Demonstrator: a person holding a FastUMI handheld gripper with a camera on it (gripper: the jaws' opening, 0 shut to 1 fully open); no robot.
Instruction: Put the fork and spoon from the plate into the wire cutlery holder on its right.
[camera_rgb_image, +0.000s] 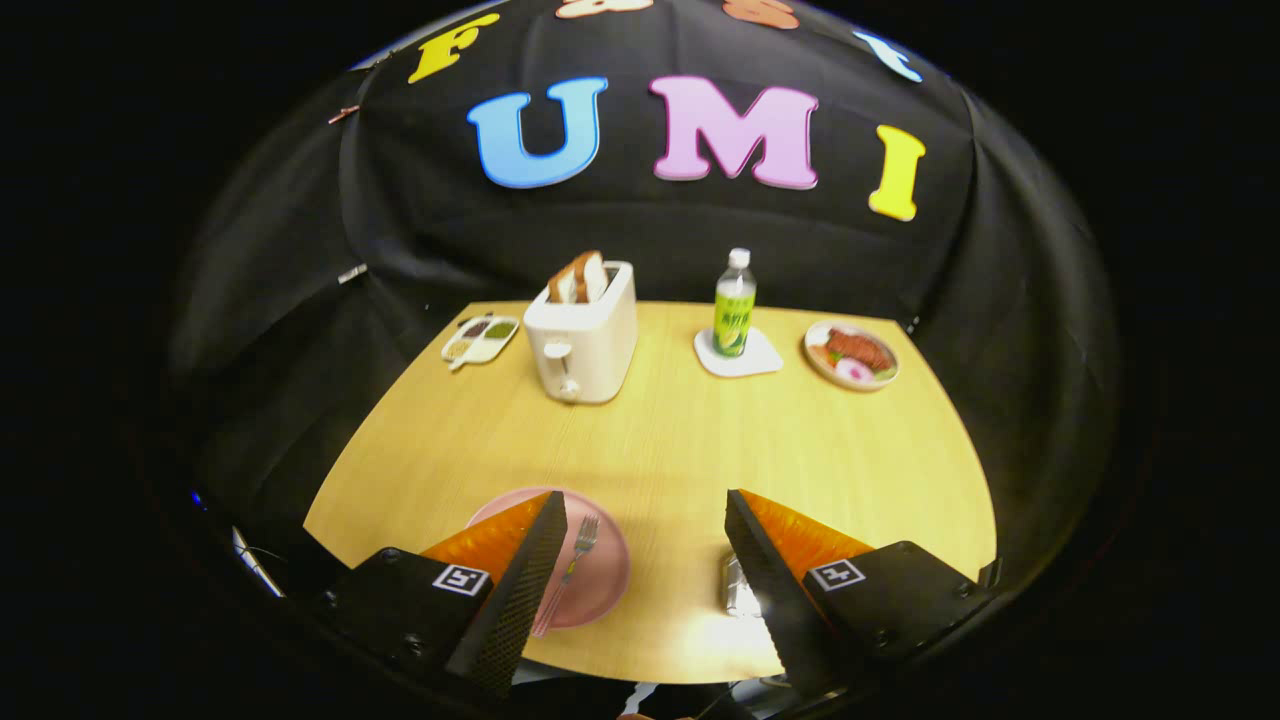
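Fork (572, 572) lies on the pink plate (600, 580) at the near edge of the wooden table (680, 450), its tines pointing toward 12 o'clock and its handle running back beside the left finger; part of the plate is hidden behind that finger. The spoon cannot be made out. The gripper (645, 515) hangs above the table's near edge with its fingers spread wide and nothing between them. At about 3 o'clock from the plate, tucked against the right finger, sits a shiny metal thing (738, 590) (probably the wire cutlery holder, though too much is hidden to be sure). Well beyond the fingers, a toaster (582, 335) with bread in its slot stands at 11 o'clock, a small divided dish (481, 338) at its 9 o'clock. A bottle (734, 305) on a white coaster (740, 355) stands at 12 o'clock, with a plate of food (852, 355) at 1 o'clock.
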